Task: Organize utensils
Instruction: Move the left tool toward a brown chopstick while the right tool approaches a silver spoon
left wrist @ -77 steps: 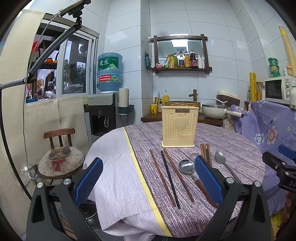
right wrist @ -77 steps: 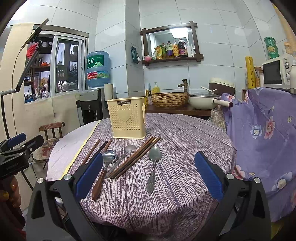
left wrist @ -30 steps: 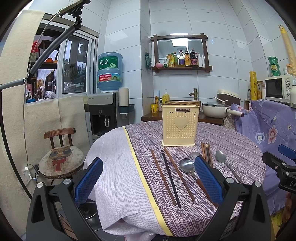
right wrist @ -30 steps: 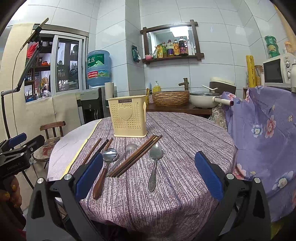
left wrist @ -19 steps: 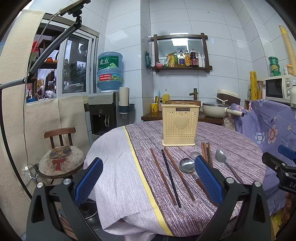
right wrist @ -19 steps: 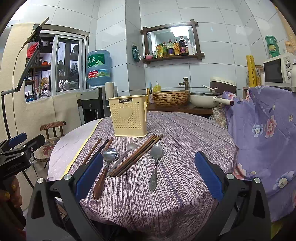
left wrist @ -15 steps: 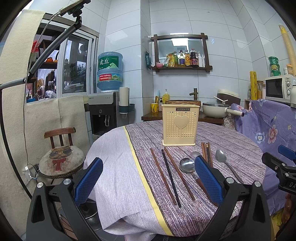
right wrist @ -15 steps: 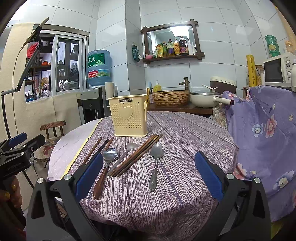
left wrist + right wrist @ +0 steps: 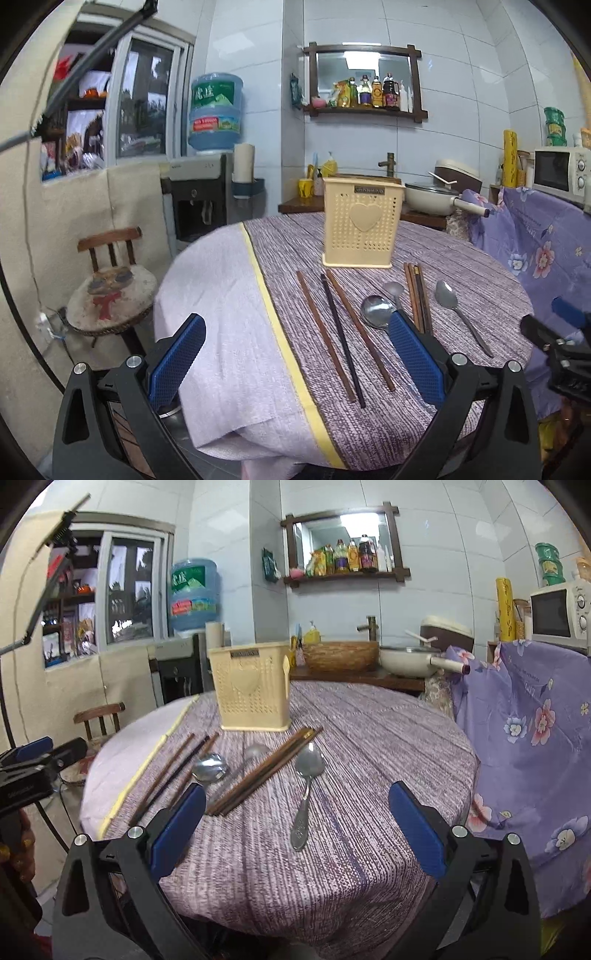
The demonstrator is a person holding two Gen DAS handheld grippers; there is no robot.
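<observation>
A cream perforated utensil holder [image 9: 361,221] [image 9: 251,686] stands upright on the round table. In front of it lie three separate chopsticks [image 9: 341,332] [image 9: 173,771], a bundle of brown chopsticks [image 9: 417,291] [image 9: 264,771], a wood-handled spoon [image 9: 376,306] [image 9: 209,766], a small ladle [image 9: 393,290] [image 9: 255,751] and a metal spoon [image 9: 456,310] [image 9: 308,782]. My left gripper [image 9: 295,360] is open and empty above the near left edge. My right gripper [image 9: 295,836] is open and empty, just short of the metal spoon's handle.
The table [image 9: 369,738] has a purple striped cloth over a white one [image 9: 214,295]. A wooden chair [image 9: 110,280] stands to the left. A counter behind holds a basket [image 9: 340,655] and a pan [image 9: 410,661]. A floral purple cover [image 9: 528,731] hangs at right.
Both grippers have moved forward and tilted down slightly toward the table, so the utensils sit a little closer and lower in view. Nothing was picked up.
</observation>
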